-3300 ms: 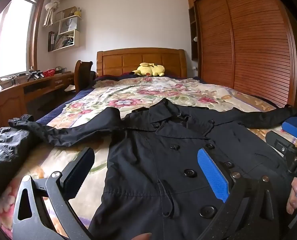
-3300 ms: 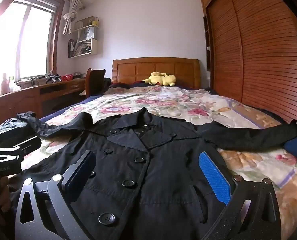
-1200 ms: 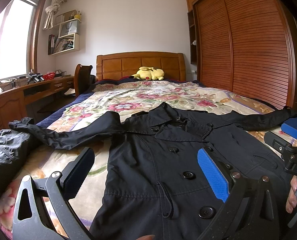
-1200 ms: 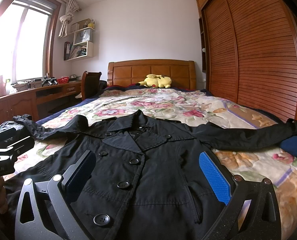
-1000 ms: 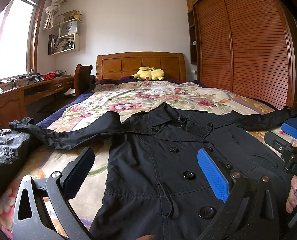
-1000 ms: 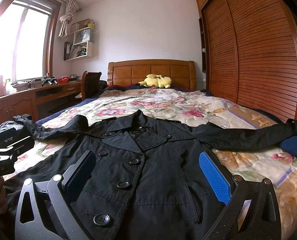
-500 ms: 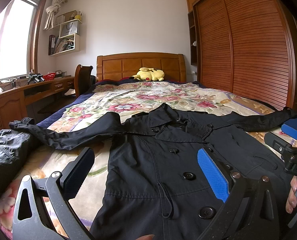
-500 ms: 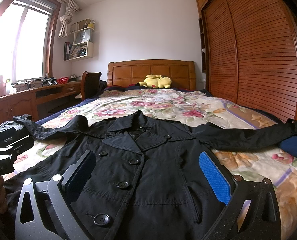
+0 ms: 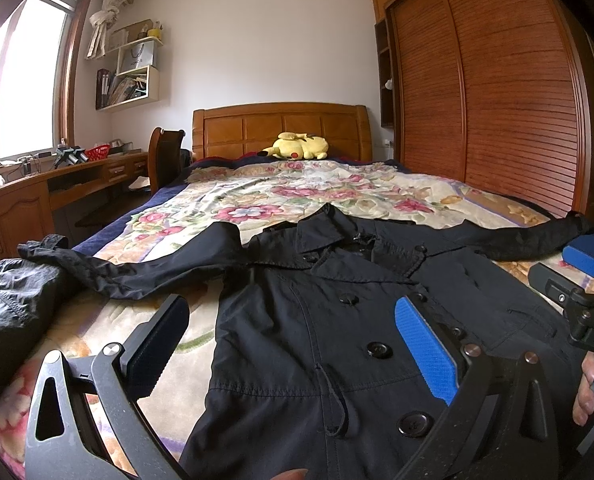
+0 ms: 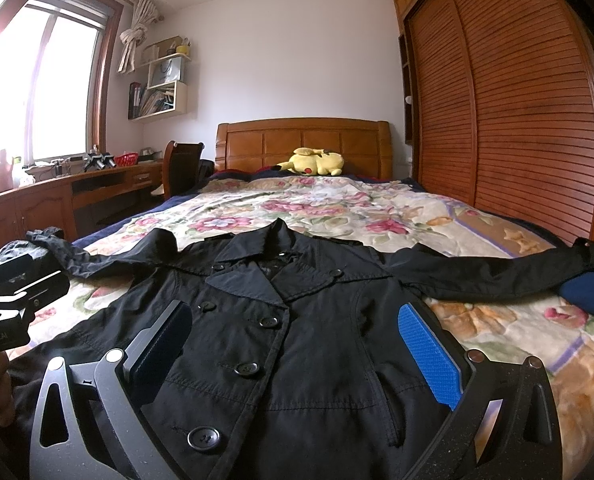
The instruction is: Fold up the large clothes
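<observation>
Left tool (image 9: 293,344): spread wide, holding nothing, hovering low over the coat's (image 9: 337,320) left front panel, aimed level toward the headboard (image 9: 281,128). Right tool (image 10: 297,344): also spread wide, holding nothing, same level heading, hanging over the coat's middle near the hem end. Each tool shows at the edge of the other's view, so they sit side by side; fingers of the person's hand (image 9: 589,388) wrap the right tool's grip.

Coat lies flat on the bed (image 10: 337,208), front up, buttoned, collar toward the headboard, both sleeves stretched out sideways. Left sleeve end runs to a dark bundle (image 9: 13,312) at the bed edge. Right cuff reaches a navy item (image 10: 593,292).

Yellow plush (image 10: 317,162) at the headboard. Wardrobe (image 10: 517,120) on the right, tabletop (image 10: 77,178) under the window on the left.
</observation>
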